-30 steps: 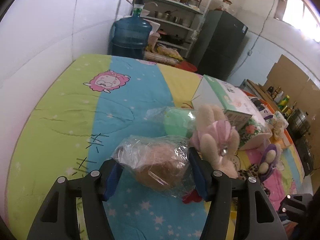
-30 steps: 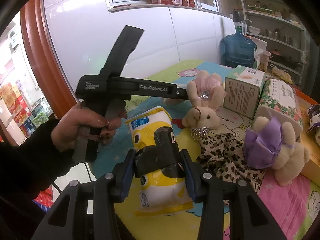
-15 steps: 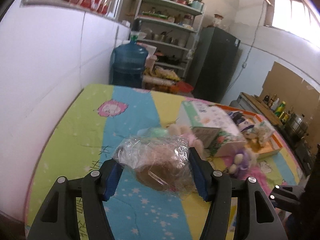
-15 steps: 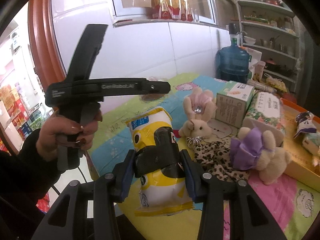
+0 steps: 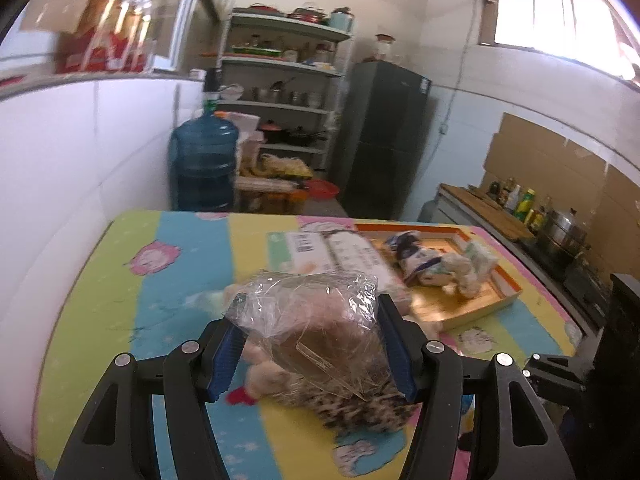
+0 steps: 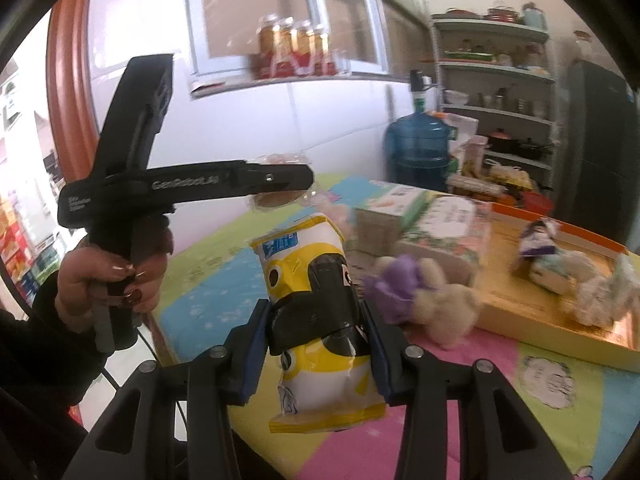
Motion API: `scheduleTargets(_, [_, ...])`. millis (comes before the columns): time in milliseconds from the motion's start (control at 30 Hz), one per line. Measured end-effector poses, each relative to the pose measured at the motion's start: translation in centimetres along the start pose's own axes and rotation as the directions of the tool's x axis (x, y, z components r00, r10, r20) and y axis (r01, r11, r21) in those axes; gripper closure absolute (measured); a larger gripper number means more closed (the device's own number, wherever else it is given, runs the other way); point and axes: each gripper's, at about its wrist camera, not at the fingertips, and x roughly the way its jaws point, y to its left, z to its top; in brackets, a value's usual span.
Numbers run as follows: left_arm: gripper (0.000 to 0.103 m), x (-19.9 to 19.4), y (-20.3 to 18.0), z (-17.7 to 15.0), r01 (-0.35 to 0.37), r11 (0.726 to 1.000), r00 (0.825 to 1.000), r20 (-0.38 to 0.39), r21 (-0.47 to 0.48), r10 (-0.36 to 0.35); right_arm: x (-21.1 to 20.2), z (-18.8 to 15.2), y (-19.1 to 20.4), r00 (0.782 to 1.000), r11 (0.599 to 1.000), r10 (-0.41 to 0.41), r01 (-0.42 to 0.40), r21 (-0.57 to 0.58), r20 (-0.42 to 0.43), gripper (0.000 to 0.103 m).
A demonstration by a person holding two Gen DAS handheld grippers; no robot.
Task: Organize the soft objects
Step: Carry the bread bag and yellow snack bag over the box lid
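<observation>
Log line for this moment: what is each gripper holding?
left gripper: shut on clear-wrapped bun | right gripper: shut on yellow snack bag | both held above table | wooden tray: partly filled

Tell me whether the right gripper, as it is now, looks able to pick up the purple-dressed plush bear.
Probably not yet. The right gripper is shut on the yellow snack bag, so its jaws are full. The purple-dressed plush bear lies uncovered on the mat, just ahead.

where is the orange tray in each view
Left wrist: the tray lies right of centre, beyond the bagged toy in the jaws.
Right wrist: the tray is at the right edge, behind the purple-bowed bear.
Shared landmark: the blue water jug by the white wall.
</observation>
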Motion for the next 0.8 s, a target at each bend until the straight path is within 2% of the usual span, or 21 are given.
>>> scheduleTargets(267, [0.039, 1.9, -4.7, 0.9, 0.055, 0.997, 0.998, -0.004, 0.047, -0.055, -3.2, -0.7, -4.2, 0.993, 0.993, -0.105, 0.103, 0.053, 0.043, 0.058])
scheduleTargets(567, [0.039, 4.8, -10.1, 1.5, 0.106, 0.988, 0.994, -0.024, 0.109, -0.104, -6.5, -1.6, -9.3, 0.972, 0.971, -0.221, 0.211, 0.115, 0.083, 0.058])
scheduleTargets(800, [0.039, 7.5, -13.8, 1.4, 0.142, 0.981, 0.990, -0.047, 0.133, -0.137, -8.1, -2.1, -13.0, 0.957, 0.954, -0.276, 0.262, 0.147, 0.092, 0.058])
